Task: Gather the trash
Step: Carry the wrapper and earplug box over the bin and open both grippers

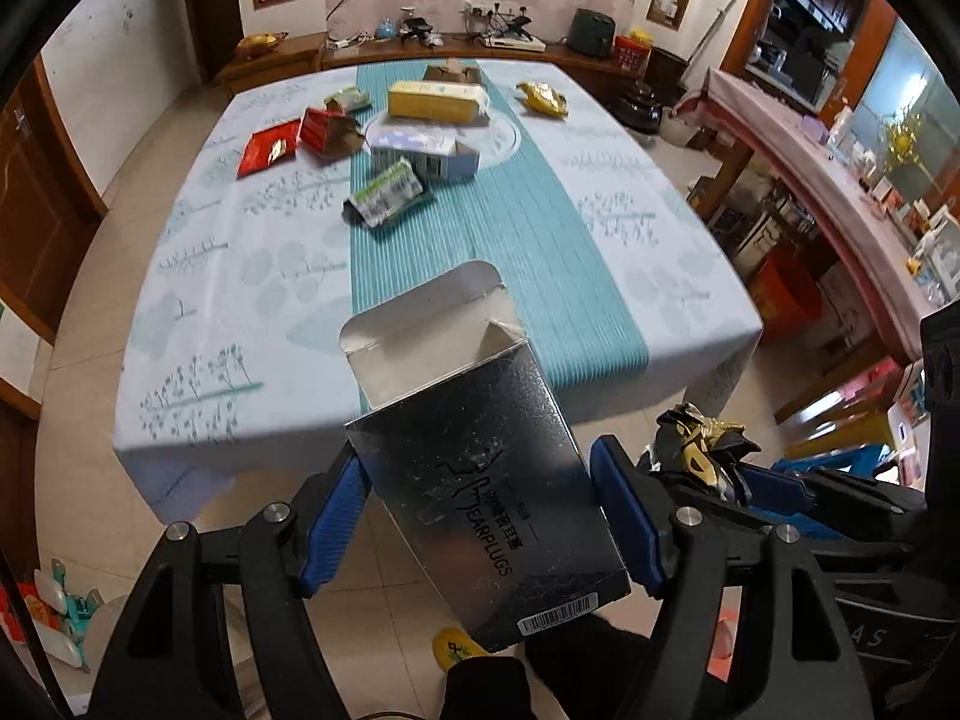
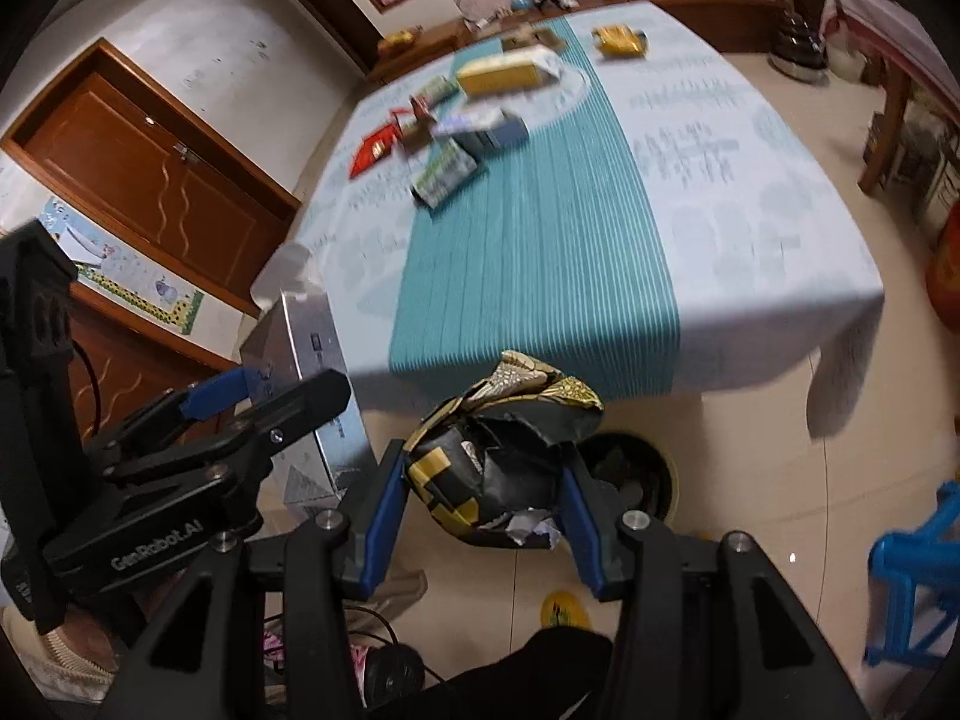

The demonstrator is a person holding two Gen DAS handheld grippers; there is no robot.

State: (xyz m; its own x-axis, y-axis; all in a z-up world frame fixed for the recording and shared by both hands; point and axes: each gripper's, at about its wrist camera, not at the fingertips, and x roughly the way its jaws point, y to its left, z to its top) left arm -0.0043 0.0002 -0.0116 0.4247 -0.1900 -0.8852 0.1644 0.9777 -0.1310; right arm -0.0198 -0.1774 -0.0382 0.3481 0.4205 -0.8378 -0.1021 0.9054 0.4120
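Pale tablecloth with a teal striped runner is covering the surface [image 1: 660, 276], whose near edge is hanging over tiled floor just ahead of both tools. Its near half is lying bare, giving open room; the litter is sitting on the far half: one yellow box [image 1: 437, 101], one white and blue box [image 1: 423, 155], one green packet [image 1: 389, 193], one red packet [image 1: 268, 147], one red and brown carton [image 1: 330, 131], one yellow wrapper [image 1: 542, 97] towards the far right, and two smaller pieces too blurred to name.

Off the near edge, the left gripper [image 1: 480, 516] is holding one silver earplug box [image 1: 480, 480], its flap open at the top; the blue fingers [image 1: 336, 516] are pressing on both of its sides, spread fairly wide.

Just right of it, the right gripper [image 2: 480, 510] is clamping one crumpled black and gold wrapper [image 2: 498, 456], its fingers [image 2: 384, 516] about half spread and touching the wad on either side. Below it a dark round bin [image 2: 648, 468] is standing on the floor, and a blue plastic stool [image 2: 918, 588] is crowding the right side.
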